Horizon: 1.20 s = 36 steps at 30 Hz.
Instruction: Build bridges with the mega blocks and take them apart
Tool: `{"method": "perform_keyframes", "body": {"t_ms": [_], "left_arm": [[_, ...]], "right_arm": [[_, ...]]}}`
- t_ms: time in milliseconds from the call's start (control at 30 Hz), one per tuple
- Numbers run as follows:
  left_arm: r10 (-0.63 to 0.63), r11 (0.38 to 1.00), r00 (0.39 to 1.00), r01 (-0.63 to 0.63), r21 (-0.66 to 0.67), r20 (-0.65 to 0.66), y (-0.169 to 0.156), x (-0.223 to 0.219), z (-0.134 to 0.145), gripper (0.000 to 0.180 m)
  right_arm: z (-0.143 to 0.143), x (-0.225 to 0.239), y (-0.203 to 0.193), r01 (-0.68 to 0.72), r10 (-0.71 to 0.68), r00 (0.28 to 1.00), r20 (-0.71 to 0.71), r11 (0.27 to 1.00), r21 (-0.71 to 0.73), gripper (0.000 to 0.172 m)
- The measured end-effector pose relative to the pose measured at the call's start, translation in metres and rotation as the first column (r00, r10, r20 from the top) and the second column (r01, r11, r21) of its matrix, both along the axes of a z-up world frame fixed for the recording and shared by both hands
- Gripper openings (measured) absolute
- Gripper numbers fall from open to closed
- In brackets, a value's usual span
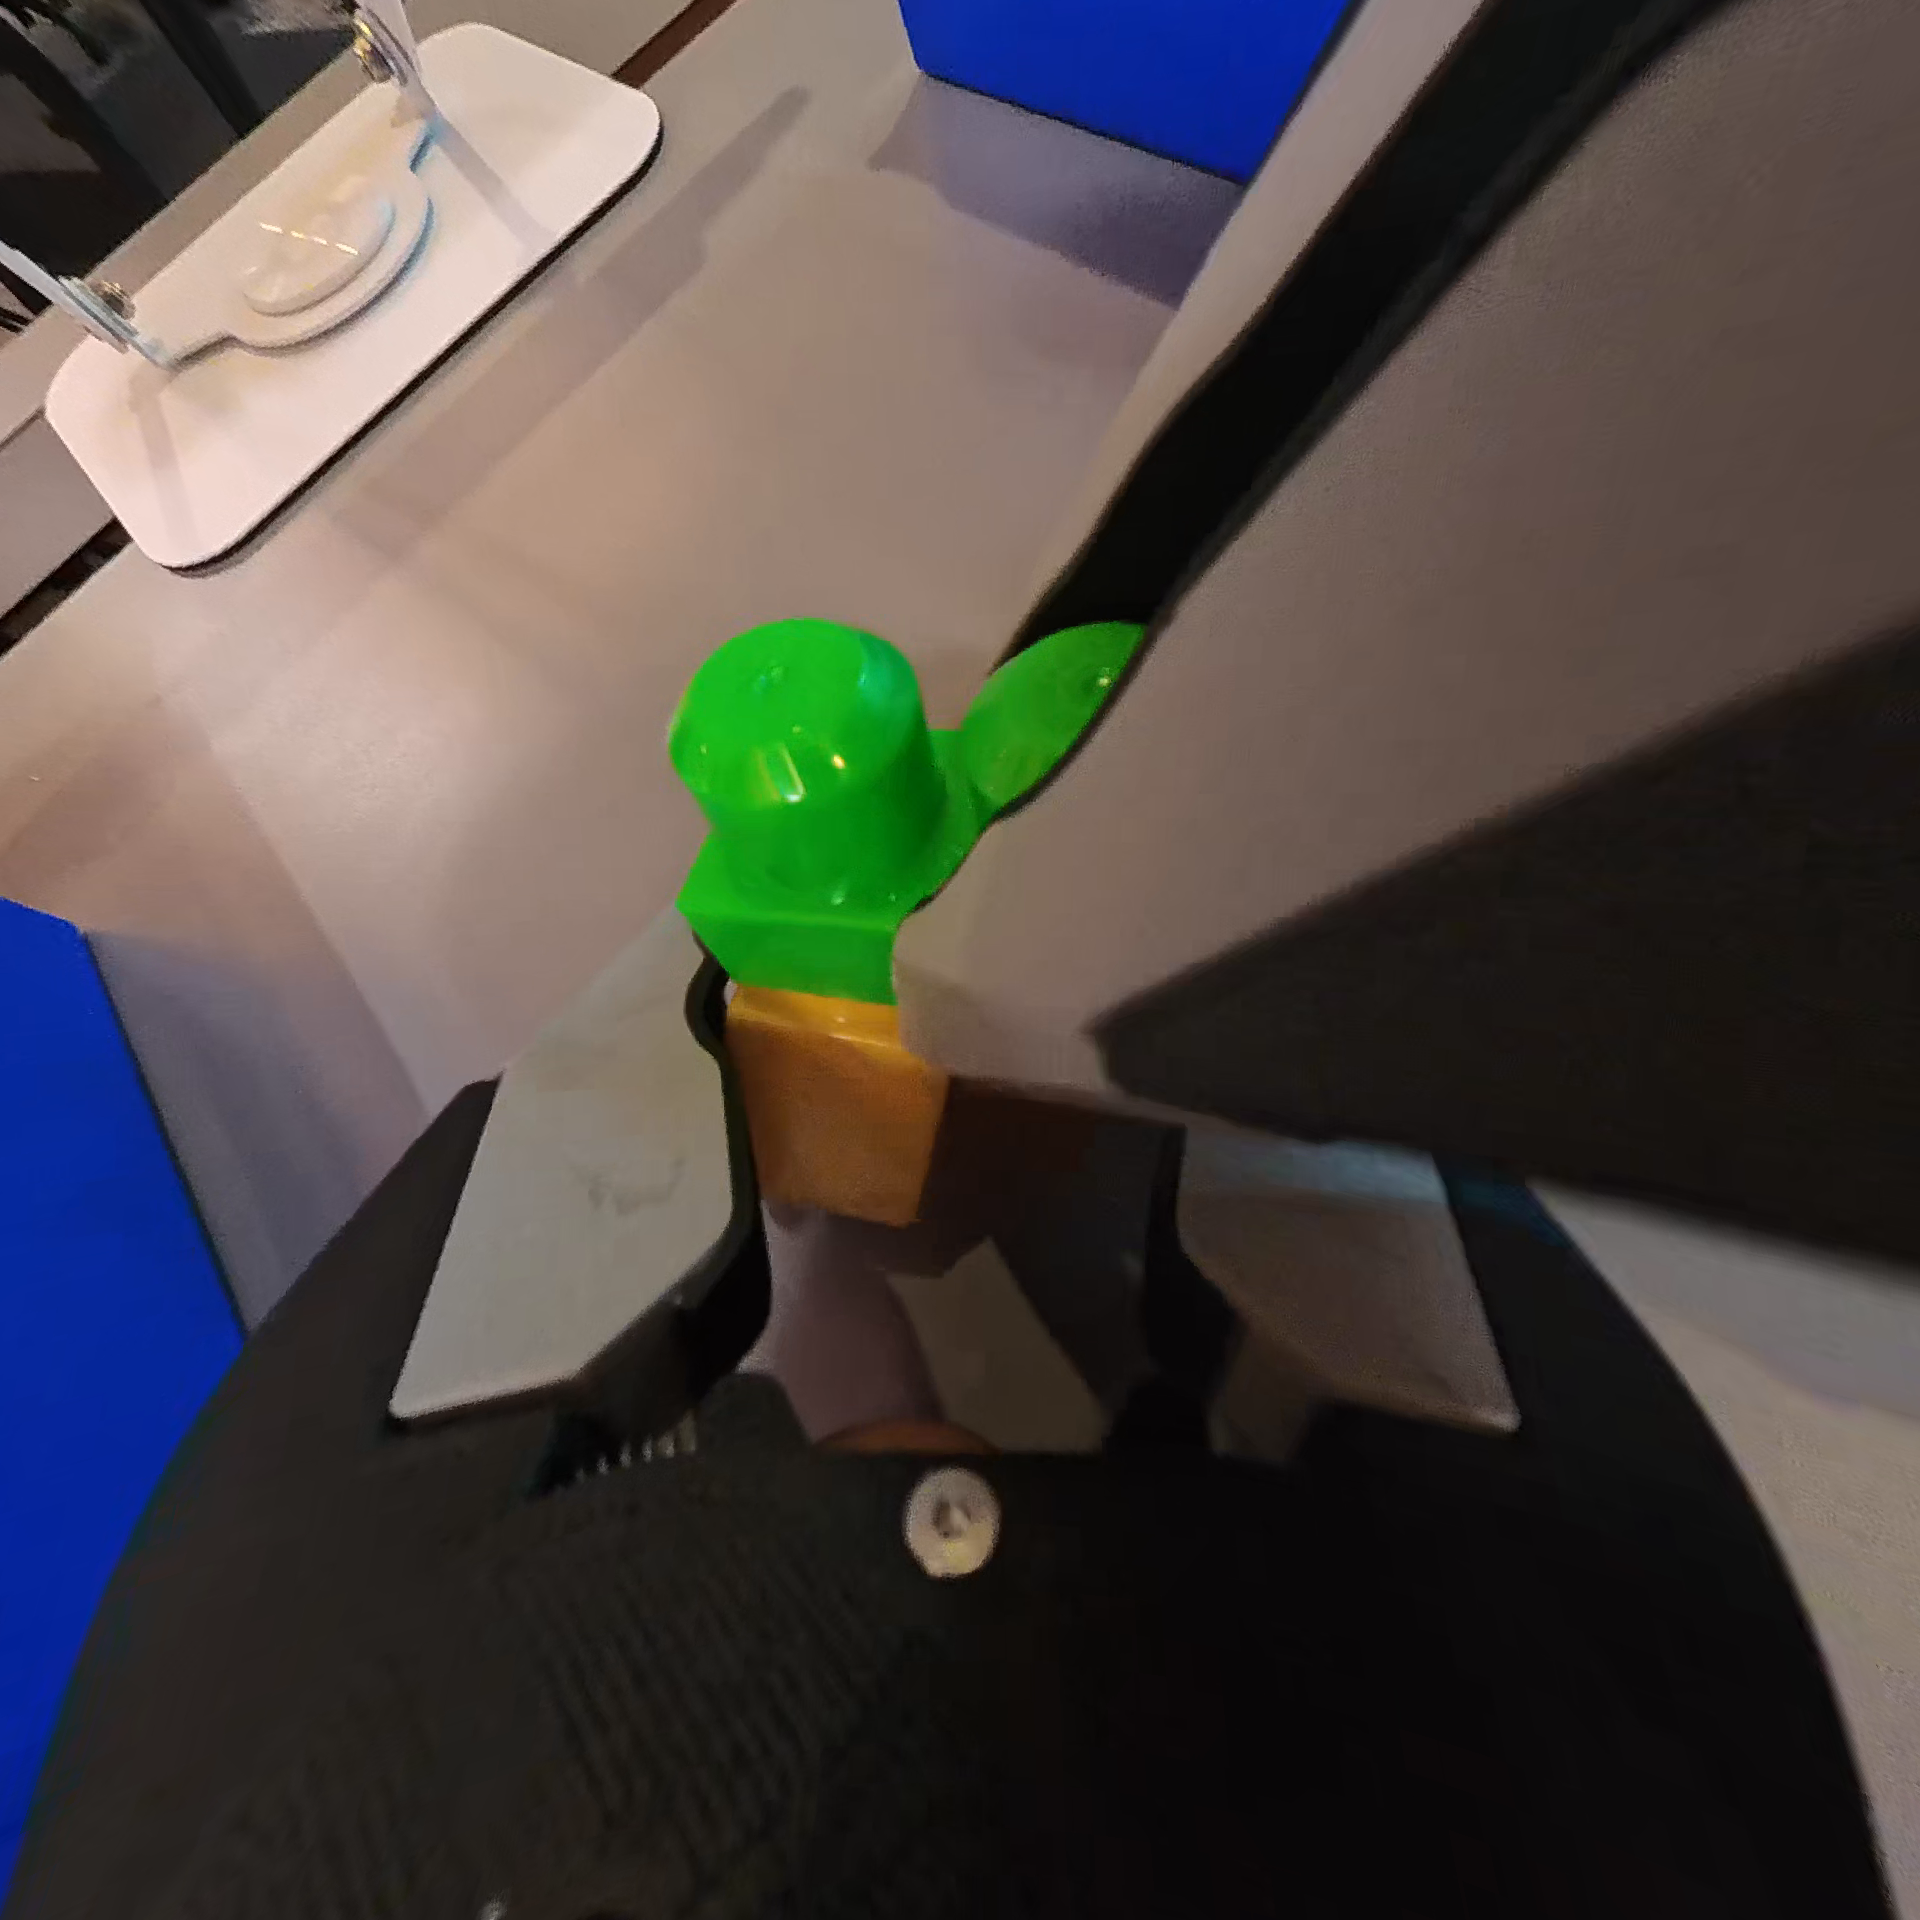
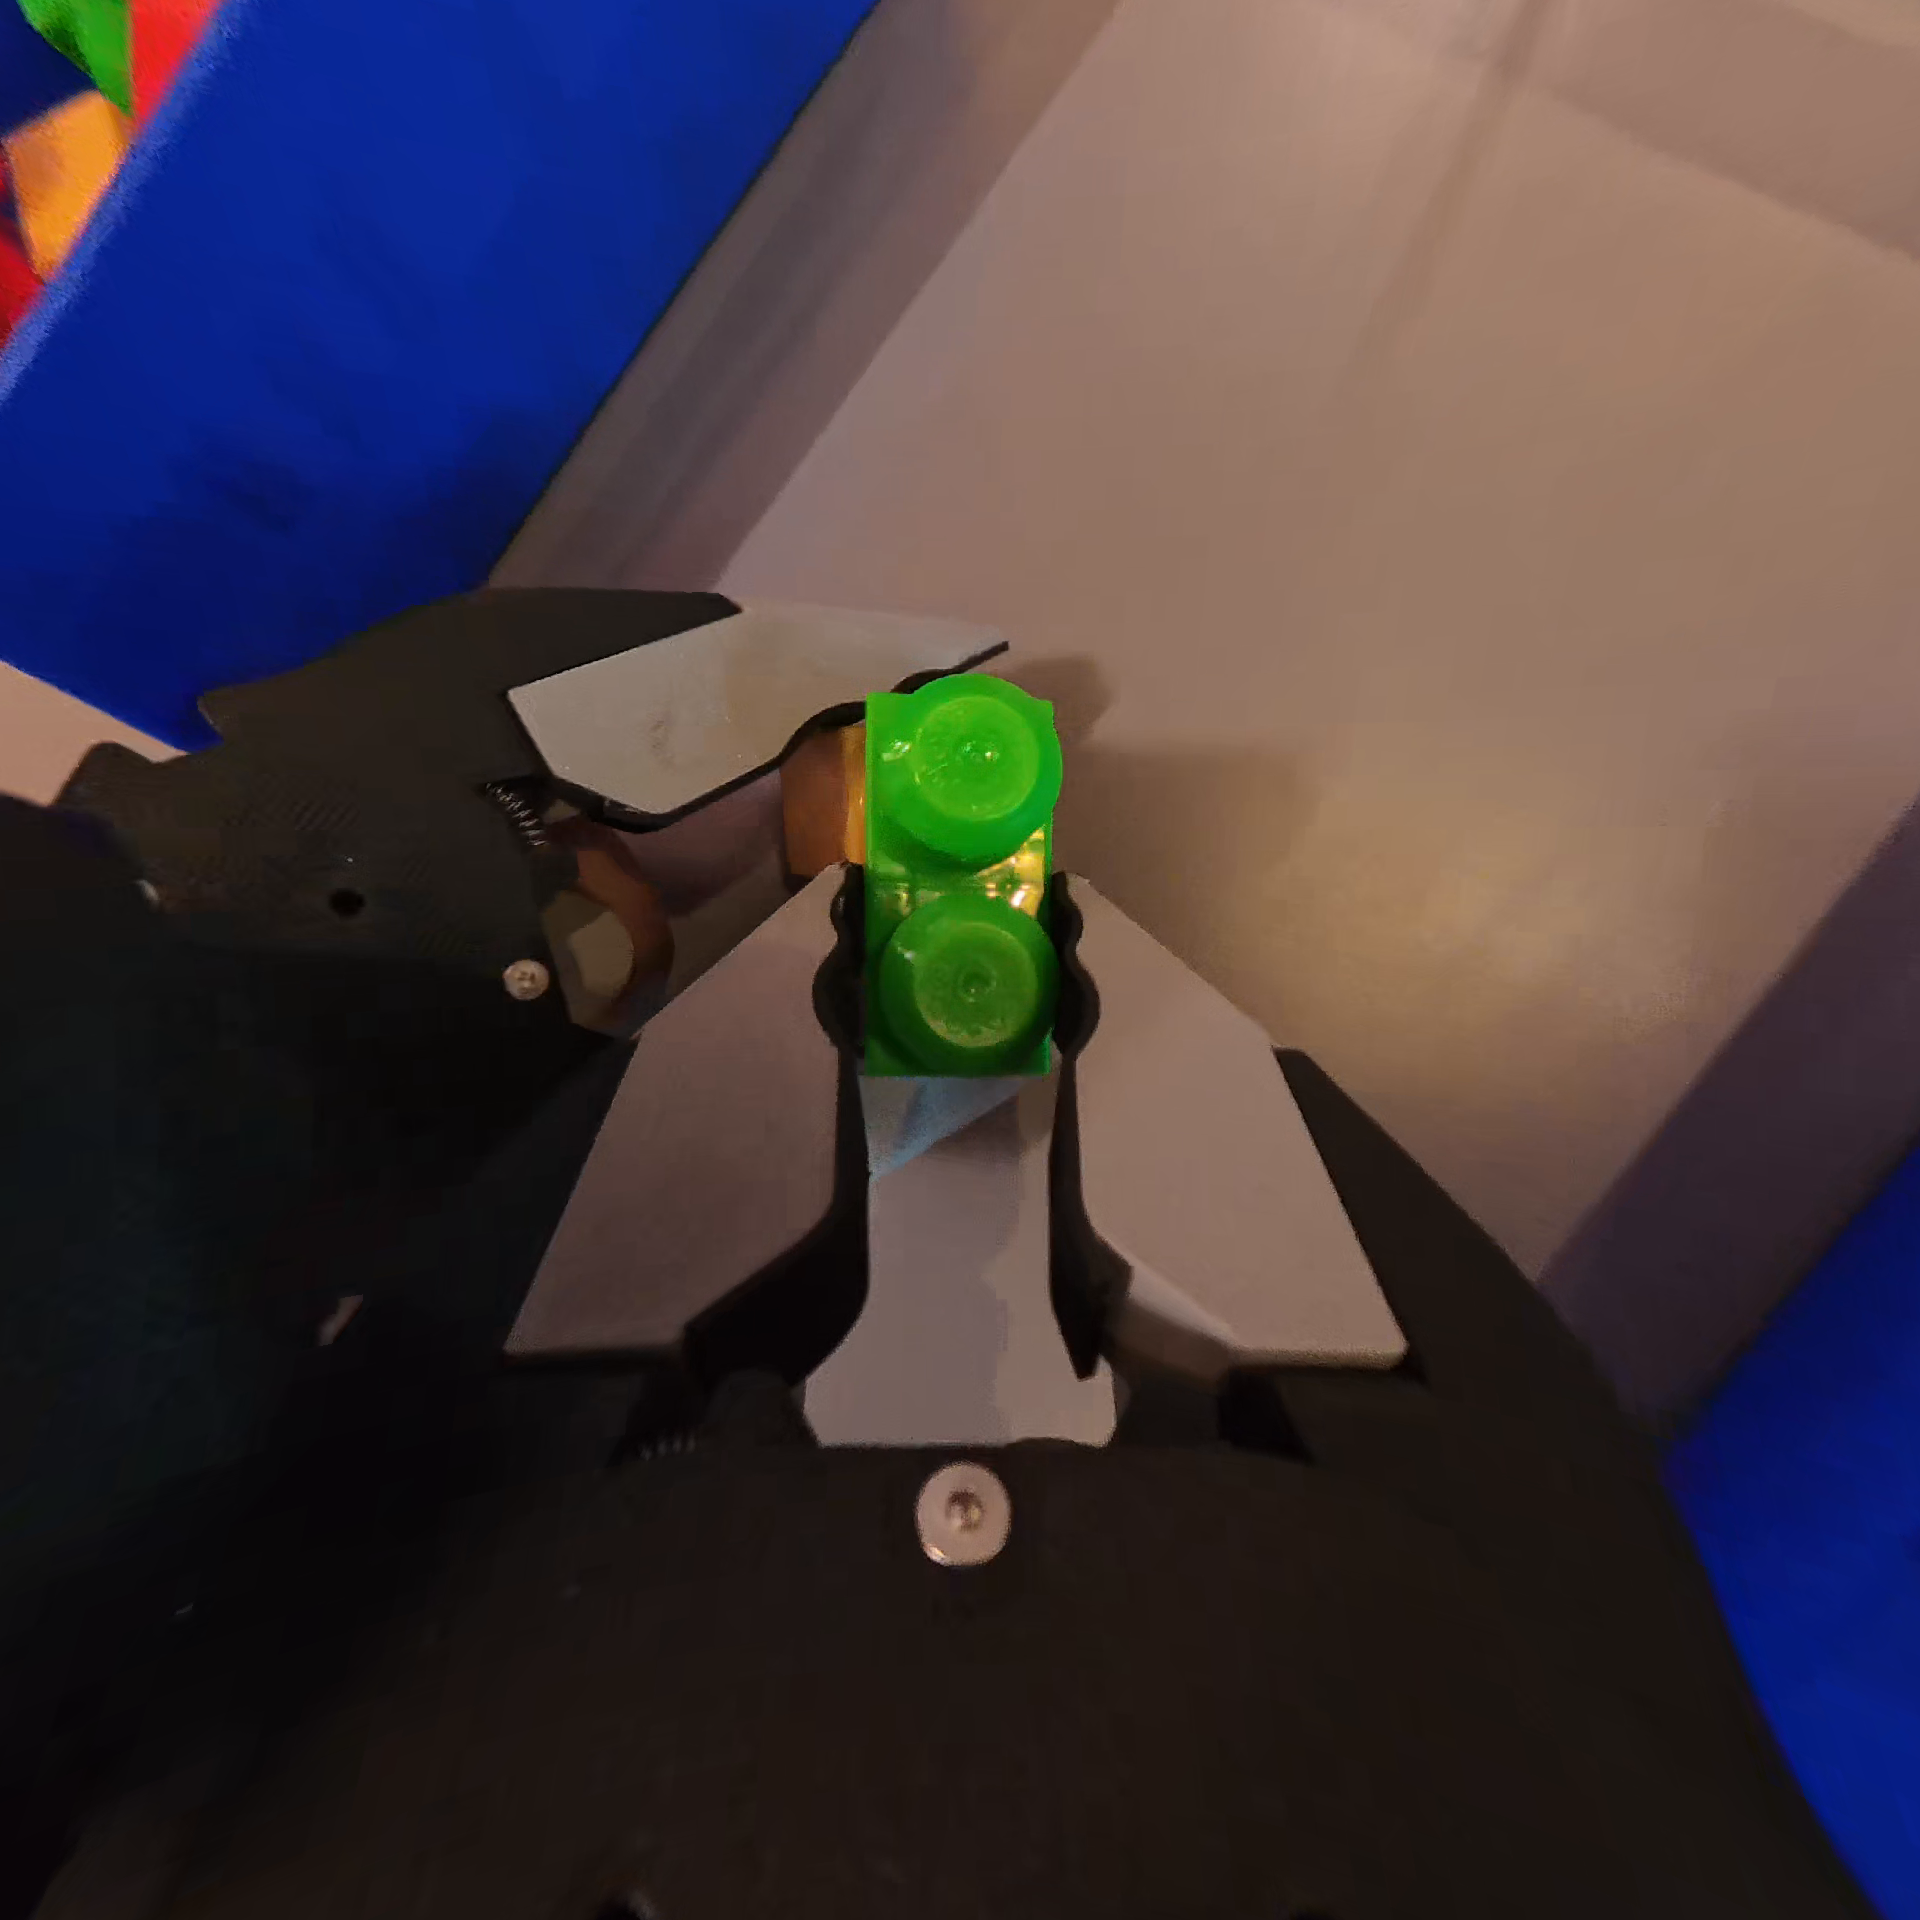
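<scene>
Right gripper (image 2: 956,977) is nearest its own camera, fingers (image 2: 847,987) pinching the green block (image 2: 961,883) on both long sides at the near stud. The block's long axis runs straight ahead along the fingers, so its far stud sticks out past the fingertips. It looks lifted above the grey table (image 2: 1455,520).

Just beyond, an orange block (image 2: 821,800) sits against the underside of the green block's far end, apparently plugged on.

Left gripper (image 2: 790,748) comes in from the left, across the right one. One finger (image 1: 623,1091) touches the orange block's side; the other finger is hidden behind the right gripper's body in the left view, so whether it pinches cannot be told. The jaws look spread wide.

Judgement: pulling apart needs force along the stud axis, across the green block's length. Left gripper is the nearer one to the orange block.

Far back: blue bins (image 2: 364,312) and a white stand base (image 1: 343,301).
</scene>
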<state>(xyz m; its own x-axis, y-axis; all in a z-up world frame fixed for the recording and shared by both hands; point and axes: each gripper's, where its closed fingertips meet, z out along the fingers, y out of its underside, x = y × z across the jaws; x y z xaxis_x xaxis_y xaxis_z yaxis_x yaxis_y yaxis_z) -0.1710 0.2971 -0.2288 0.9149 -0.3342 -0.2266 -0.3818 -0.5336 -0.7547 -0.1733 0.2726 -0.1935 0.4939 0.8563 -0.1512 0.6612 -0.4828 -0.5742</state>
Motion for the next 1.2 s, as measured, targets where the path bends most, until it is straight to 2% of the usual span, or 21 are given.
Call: {"method": "perform_keyframes", "body": {"t_ms": [100,200,267,367,533,733,967,1100,1200], "left_arm": [[-0.029,1.0,1.0,0.029,-0.008,0.011,-0.001,0.002,-0.001,0.087],[-0.047,0.999,0.998,0.048,-0.025,0.035,-0.003,0.001,-0.002,0.094],[-0.07,0.997,0.997,0.072,-0.028,0.038,-0.006,0.002,-0.002,0.091],[-0.1,0.995,0.994,0.101,-0.024,0.031,-0.008,0.007,-0.002,0.081],[-0.069,0.997,0.997,0.069,-0.017,0.024,-0.007,0.001,-0.001,0.092],[-0.066,0.998,0.998,0.066,-0.014,0.019,-0.015,-0.007,-0.001,0.091],[-0.059,0.998,0.998,0.059,-0.011,0.015,-0.016,-0.009,-0.001,0.092],[-0.055,0.998,0.998,0.055,-0.013,0.019,-0.017,-0.009,-0.001,0.093],[-0.054,0.998,0.998,0.054,-0.014,0.02,-0.017,-0.009,-0.001,0.093]], "right_arm": [[0.0,0.0,-0.001,-0.002,-0.006,0.996,-0.09,0.997,-0.083,0.033],[0.002,0.002,0.001,0.001,-0.019,0.988,-0.15,0.993,-0.114,0.033],[0.002,0.002,0.001,0.002,-0.022,0.986,-0.167,0.993,-0.12,0.033],[0.001,0.001,0.001,-0.007,-0.009,0.989,-0.145,0.994,-0.113,0.032],[0.0,-0.002,-0.001,-0.024,0.017,0.994,-0.108,0.998,-0.065,0.032],[0.002,0.002,0.001,-0.037,0.031,0.993,-0.117,0.998,-0.051,0.032],[-0.004,0.004,0.009,-0.061,0.056,0.998,0.042,0.991,0.116,0.032],[-0.009,0.006,0.01,-0.027,0.022,0.999,0.029,0.985,0.17,0.033],[-0.008,0.008,0.012,0.01,-0.008,1.0,-0.015,0.987,0.16,0.033]]}}
